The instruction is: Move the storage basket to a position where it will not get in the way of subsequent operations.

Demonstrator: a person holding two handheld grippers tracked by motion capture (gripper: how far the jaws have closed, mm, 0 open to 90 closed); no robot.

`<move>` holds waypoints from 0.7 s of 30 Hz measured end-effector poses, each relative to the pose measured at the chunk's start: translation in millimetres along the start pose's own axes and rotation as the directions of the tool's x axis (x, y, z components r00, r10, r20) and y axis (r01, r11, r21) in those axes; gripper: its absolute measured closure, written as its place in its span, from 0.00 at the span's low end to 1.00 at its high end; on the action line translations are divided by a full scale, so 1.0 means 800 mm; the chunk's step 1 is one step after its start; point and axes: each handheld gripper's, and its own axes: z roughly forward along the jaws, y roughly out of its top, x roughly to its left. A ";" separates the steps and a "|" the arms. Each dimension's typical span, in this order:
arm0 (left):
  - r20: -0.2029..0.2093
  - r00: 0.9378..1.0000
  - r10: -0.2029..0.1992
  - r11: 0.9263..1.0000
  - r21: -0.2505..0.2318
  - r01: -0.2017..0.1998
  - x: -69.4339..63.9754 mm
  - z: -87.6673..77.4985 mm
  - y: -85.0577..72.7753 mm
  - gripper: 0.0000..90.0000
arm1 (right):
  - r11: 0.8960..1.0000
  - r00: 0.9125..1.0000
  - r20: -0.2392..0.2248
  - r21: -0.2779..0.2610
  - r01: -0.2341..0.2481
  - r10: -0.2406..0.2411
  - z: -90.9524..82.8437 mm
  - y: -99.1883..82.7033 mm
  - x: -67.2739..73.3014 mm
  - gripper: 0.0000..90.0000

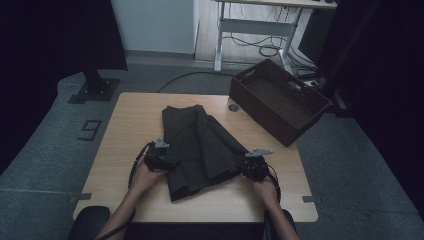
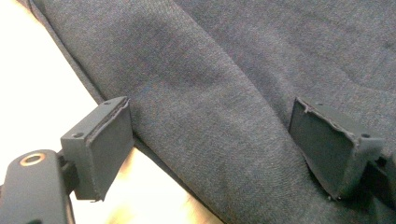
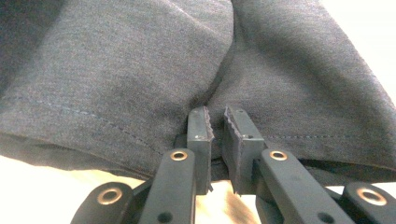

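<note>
Dark grey cloth (image 1: 200, 145), it looks like a pair of trousers or a skirt, lies partly folded in the middle of the wooden table (image 1: 130, 120). One lengthwise fold seems done, but the bundle is uneven and not compact, so I judge more folding is left. The left gripper (image 2: 210, 149) stands wide open over the cloth's edge and holds nothing. The right gripper (image 3: 215, 135) is nearly closed at the hem, and seems to pinch the fabric there. A brown basket (image 1: 280, 100) waits at the table's far right corner.
</note>
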 end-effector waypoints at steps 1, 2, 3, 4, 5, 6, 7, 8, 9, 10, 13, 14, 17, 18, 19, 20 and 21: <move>0.001 1.000 -0.001 1.000 -0.002 0.001 0.002 -0.004 -0.004 0.16 | 1.000 1.000 -0.006 0.000 0.005 -0.005 0.001 0.001 0.004 0.89; -0.002 1.000 -0.003 1.000 -0.004 0.003 0.005 -0.007 -0.007 0.16 | 1.000 1.000 -0.013 -0.001 0.011 -0.011 0.003 0.001 0.007 0.89; -0.004 1.000 -0.005 1.000 -0.007 0.005 0.007 -0.011 -0.011 0.16 | 1.000 1.000 -0.022 -0.002 0.015 -0.015 0.004 0.002 0.011 0.89; -0.007 1.000 -0.007 1.000 -0.011 0.007 0.008 -0.014 -0.015 0.16 | 1.000 0.999 -0.031 -0.003 0.019 -0.019 0.005 0.002 0.014 0.89; -0.009 1.000 -0.012 1.000 -0.013 0.012 0.009 -0.017 -0.019 0.16 | 1.000 0.999 -0.039 -0.005 0.026 -0.026 0.006 0.003 0.017 0.89; -0.011 1.000 -0.013 1.000 -0.013 0.013 0.010 -0.020 -0.021 0.16 | 0.999 0.998 -0.045 -0.005 0.032 -0.032 0.007 0.003 0.019 0.89; -0.014 1.000 -0.016 1.000 -0.013 0.016 0.010 -0.022 -0.024 0.16 | 0.999 0.998 -0.049 -0.005 0.037 -0.038 0.007 0.003 0.021 0.89; -0.016 1.000 -0.018 1.000 -0.015 0.017 0.010 -0.023 -0.025 0.16 | 0.999 0.998 -0.050 -0.007 0.042 -0.042 0.007 0.003 0.021 0.89; -0.018 1.000 -0.019 1.000 -0.015 0.019 0.010 -0.024 -0.026 0.16 | 0.999 0.998 -0.054 -0.009 0.044 -0.045 0.008 0.002 0.021 0.88; -0.020 1.000 -0.020 1.000 -0.015 0.020 0.010 -0.025 -0.027 0.16 | 0.999 0.998 -0.057 -0.010 0.040 -0.040 0.007 0.002 0.020 0.88; -0.023 0.999 -0.026 1.000 -0.014 0.026 0.009 -0.025 -0.027 0.16 | 0.999 0.996 -0.077 -0.011 0.049 -0.050 0.007 0.002 0.020 0.80; -0.023 0.999 -0.027 1.000 -0.013 0.027 0.009 -0.024 -0.027 0.16 | 0.999 0.995 -0.088 -0.012 0.050 -0.051 0.007 0.002 0.021 0.77; -0.018 1.000 -0.026 1.000 -0.012 0.025 0.010 -0.024 -0.026 0.15 | 0.999 0.994 -0.098 -0.008 0.051 -0.051 0.006 0.002 0.020 0.70; -0.017 1.000 -0.025 1.000 -0.012 0.025 0.010 -0.024 -0.026 0.15 | 0.999 0.994 -0.096 -0.004 0.047 -0.047 0.004 0.002 0.019 0.66; -0.016 1.000 -0.026 1.000 -0.012 0.026 0.010 -0.024 -0.026 0.15 | 0.999 0.995 -0.094 -0.004 0.046 -0.046 0.003 0.002 0.019 0.62; -0.017 1.000 -0.026 1.000 -0.012 0.025 0.010 -0.024 -0.026 0.15 | 0.999 0.995 -0.091 -0.002 0.044 -0.044 0.000 0.002 0.018 0.56; -0.017 1.000 -0.026 1.000 -0.012 0.025 0.010 -0.024 -0.026 0.15 | 0.999 0.996 -0.082 0.001 0.039 -0.039 -0.003 0.002 0.017 0.51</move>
